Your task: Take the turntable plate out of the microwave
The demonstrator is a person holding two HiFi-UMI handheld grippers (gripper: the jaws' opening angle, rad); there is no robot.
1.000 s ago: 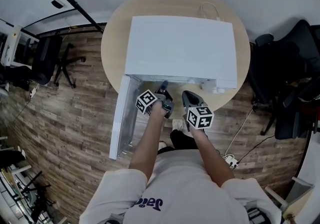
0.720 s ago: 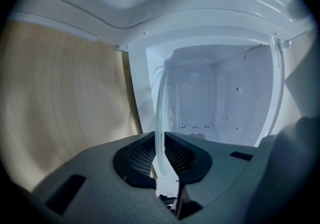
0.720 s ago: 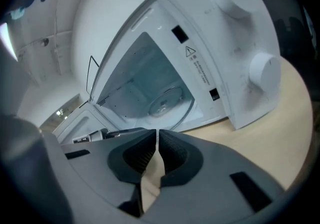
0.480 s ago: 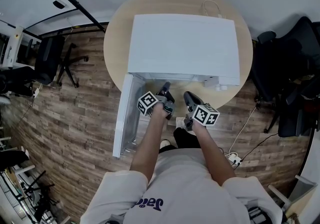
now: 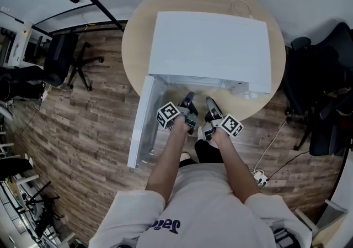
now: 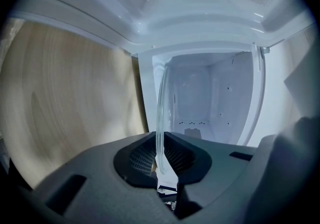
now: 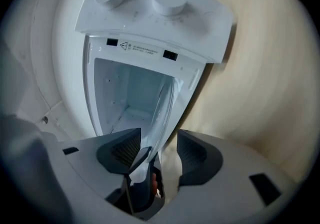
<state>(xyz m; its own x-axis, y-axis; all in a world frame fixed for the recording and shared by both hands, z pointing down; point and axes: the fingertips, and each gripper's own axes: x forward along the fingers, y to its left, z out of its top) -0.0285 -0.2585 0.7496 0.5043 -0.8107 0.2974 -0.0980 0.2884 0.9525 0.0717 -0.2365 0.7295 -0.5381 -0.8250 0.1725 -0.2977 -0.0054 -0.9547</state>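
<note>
Started nearest in, at the left gripper [image 6: 161, 160]: fingers [image 6: 142, 155] pinched shut on the near rim of the plate [image 6: 160, 118], clear glass caught edge-on right down the middle between them. Looked like a firm bite, no gap to speak of on either side.

Over to the right gripper [image 7: 156, 150], close alongside: fingers [image 7: 120, 153] spread apart, straddling the same rim, glass lying against one finger and well off the other. Not a grip there, then, only a bracket round the edge.

Judged the plate level, going by both grippers rolled onto their sides, one finger above the glass and one below. Ran straight ahead from both sets of fingers, away from the person and in towards the open mouth of the microwave [image 5: 212, 48]. Could not vouch for the far edge being clear of the cavity; glass too clear to pick out from the head view.

Found both grippers side by side just in front of that mouth, neither one the nearer to the rim, but only the left one carrying.

Called the coming move a straight draw back along that same line, towards the body, kept flat. Reckoned a closing of the right fingers wanted first, to stop the glass sagging or twisting on a single pinch.

Further out, had the door [image 5: 142, 125] swung wide on the left, clear of the path, and the round wooden surface [image 5: 135, 53] under it all.
</note>
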